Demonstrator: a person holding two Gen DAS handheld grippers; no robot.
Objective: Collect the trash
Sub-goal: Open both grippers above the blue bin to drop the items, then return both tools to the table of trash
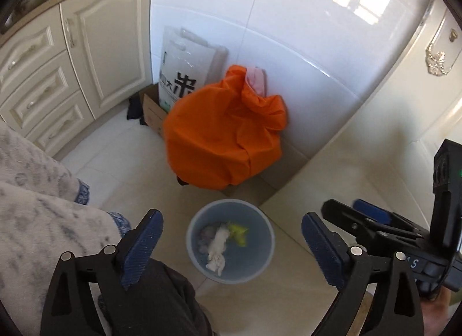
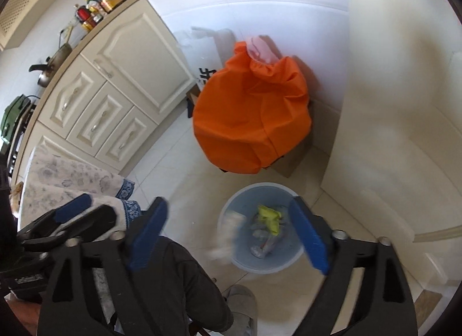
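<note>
Blue-grey bin point(image 1: 230, 240) stands on the tiled floor point(image 1: 121, 162), holding white paper point(image 1: 217, 246), a yellow wrapper point(image 1: 238, 232) and other scraps. Left gripper point(image 1: 231, 246) and right gripper point(image 2: 228, 235) hang above it, jaws spread wide, gripping nothing. Behind the bin an orange bag point(image 1: 222, 136) sits against the wall point(image 1: 288, 47), beside cream cabinets point(image 1: 86, 56).

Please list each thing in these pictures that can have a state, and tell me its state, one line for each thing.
left tool: open, holding nothing.
right tool: open, holding nothing.
blue bin: upright on the floor, no lid, trash at the bottom.
white tissue: crumpled, inside the bin.
yellow wrapper: crumpled, inside the bin.
orange bag: full, gathered at the top, against the wall.
cabinet door: closed.
drawers: closed.
</note>
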